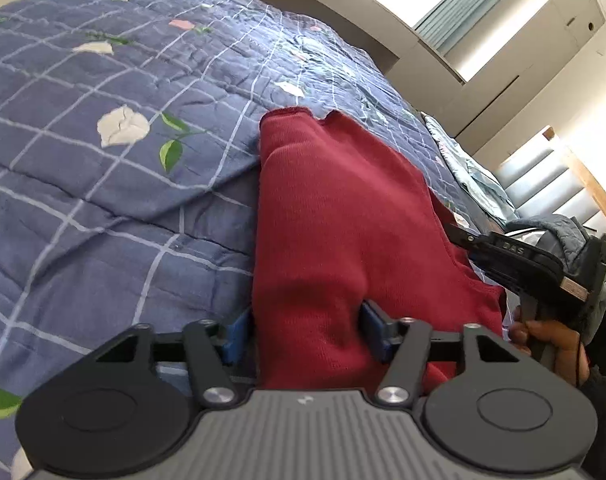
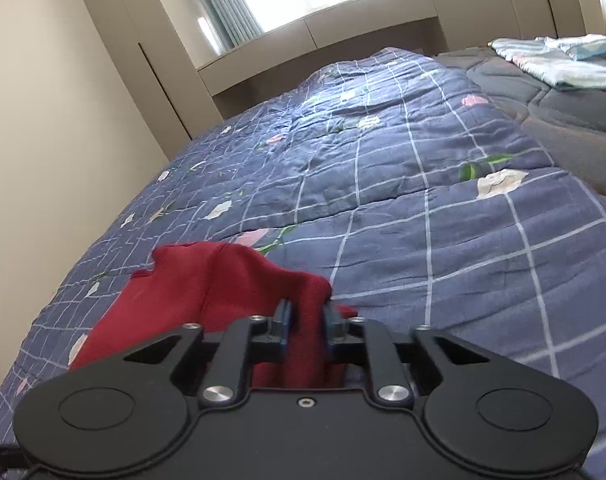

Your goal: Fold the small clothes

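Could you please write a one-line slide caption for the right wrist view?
Right gripper pinches a bunched fold of the red garment on the blue checked floral quilt.

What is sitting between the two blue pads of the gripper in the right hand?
A bunched fold of the red garment fills the gap of the right gripper, with the fingers close on either side. The right wrist view shows it.

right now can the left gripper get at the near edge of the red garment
Probably yes: the red garment already lies between the left gripper fingers, jaws wide, nothing blocking. The right gripper pinches another part.
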`<action>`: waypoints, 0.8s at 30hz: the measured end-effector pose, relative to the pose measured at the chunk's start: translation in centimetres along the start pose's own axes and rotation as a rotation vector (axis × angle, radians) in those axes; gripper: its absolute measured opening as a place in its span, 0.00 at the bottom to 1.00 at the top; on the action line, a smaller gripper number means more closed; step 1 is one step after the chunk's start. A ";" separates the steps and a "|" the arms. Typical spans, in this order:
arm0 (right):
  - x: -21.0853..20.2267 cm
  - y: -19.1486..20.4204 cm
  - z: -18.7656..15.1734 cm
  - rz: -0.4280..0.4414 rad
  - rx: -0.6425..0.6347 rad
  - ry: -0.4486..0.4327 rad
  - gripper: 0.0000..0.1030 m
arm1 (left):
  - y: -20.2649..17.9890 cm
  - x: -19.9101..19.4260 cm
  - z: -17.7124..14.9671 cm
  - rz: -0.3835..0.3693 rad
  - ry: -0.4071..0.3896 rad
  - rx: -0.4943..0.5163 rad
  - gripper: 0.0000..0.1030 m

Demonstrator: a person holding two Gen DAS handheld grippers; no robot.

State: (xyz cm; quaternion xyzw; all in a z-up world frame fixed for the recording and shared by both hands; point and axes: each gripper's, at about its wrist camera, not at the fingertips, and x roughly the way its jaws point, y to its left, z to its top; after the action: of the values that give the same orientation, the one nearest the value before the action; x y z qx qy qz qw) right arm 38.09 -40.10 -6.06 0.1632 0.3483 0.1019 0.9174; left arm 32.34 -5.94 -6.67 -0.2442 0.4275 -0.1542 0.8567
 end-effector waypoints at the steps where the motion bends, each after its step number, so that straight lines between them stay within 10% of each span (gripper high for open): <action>1: -0.7 0.3 -0.2 0.007 -0.015 0.001 0.33 | -0.1 -0.4 0.0 0.018 -0.007 0.006 0.81; 3: -2.3 1.0 -0.9 0.024 -0.041 -0.002 0.46 | -0.3 -1.1 -0.2 0.031 -0.017 0.020 0.83; 24: -6.1 1.2 -6.9 -0.097 -0.079 0.008 0.62 | 0.4 -2.8 -2.0 0.067 0.001 0.042 0.82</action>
State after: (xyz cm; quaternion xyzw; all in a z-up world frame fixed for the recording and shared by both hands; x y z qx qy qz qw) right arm 28.86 -39.24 -6.74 0.1092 0.3552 0.0716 0.9256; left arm 29.05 -4.89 -6.06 -0.2115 0.4323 -0.1345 0.8662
